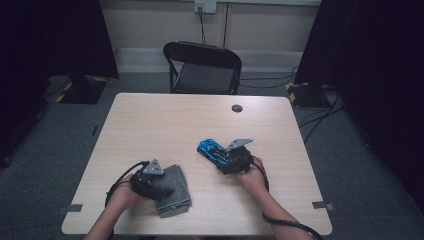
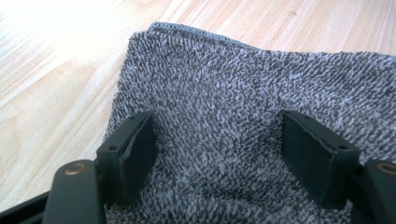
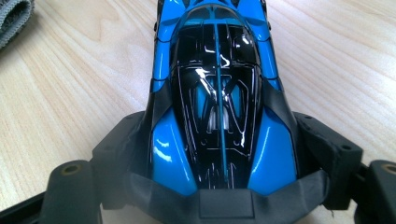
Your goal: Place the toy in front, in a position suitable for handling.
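A glossy blue and black toy car (image 1: 211,148) is in my right gripper (image 1: 223,157), right of the table's middle. In the right gripper view the two black pads hug the rear flanks of the car (image 3: 217,84), so that gripper (image 3: 217,144) is shut on it. Whether its wheels touch the wood I cannot tell. At the front left, a folded grey knitted cloth (image 1: 176,192) lies flat on the table. My left gripper (image 1: 162,189) rests on top of it. Seen in the left gripper view, that gripper (image 2: 217,140) has its jaws spread wide over the cloth (image 2: 224,70) with nothing pinched.
The light wooden table (image 1: 165,120) has a small black round cap (image 1: 237,108) near its far edge. A black folding chair (image 1: 202,67) stands behind the table. A corner of the grey cloth (image 3: 11,16) lies to the car's left.
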Demonstrator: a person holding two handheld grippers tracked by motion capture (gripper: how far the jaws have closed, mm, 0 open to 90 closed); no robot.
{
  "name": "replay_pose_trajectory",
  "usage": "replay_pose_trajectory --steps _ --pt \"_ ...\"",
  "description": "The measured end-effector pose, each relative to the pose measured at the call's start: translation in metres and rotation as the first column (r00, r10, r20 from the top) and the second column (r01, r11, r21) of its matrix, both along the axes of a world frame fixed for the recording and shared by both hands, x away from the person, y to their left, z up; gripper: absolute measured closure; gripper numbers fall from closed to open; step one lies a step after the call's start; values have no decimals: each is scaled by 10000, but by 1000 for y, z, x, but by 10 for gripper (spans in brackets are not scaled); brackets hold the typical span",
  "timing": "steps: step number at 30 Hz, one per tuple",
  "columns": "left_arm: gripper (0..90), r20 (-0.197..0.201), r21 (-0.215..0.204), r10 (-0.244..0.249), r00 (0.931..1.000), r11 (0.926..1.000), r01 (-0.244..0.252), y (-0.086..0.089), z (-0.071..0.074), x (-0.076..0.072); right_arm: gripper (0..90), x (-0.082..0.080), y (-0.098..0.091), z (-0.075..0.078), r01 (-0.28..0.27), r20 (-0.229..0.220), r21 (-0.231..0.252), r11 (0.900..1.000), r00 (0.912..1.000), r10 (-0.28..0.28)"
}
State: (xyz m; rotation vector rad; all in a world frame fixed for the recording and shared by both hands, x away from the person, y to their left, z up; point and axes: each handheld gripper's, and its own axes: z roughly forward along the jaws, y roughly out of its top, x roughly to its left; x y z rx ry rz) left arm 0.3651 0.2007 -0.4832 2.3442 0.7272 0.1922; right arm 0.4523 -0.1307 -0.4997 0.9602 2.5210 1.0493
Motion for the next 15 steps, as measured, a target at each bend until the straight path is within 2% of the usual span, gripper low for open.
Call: replay_pose_trajectory --steps 5,6,9,15 --pt "261 28 -35 5 10000 10000 -5 0 0 0 145 0 -3 0 290 -115 92 9995 9995 -289" --pt "261 33 -36 7 10000 10000 -6 0 0 0 138 1 -5 0 439 -265 204 9988 9987 -434" --pt "261 27 -34 7 10000 10000 -7 0 0 0 139 -2 -9 0 420 -313 241 9988 9987 -412" --pt "260 -7 35 3 10000 10000 -3 0 0 0 131 -10 -15 -3 520 -66 221 9984 9986 -519"
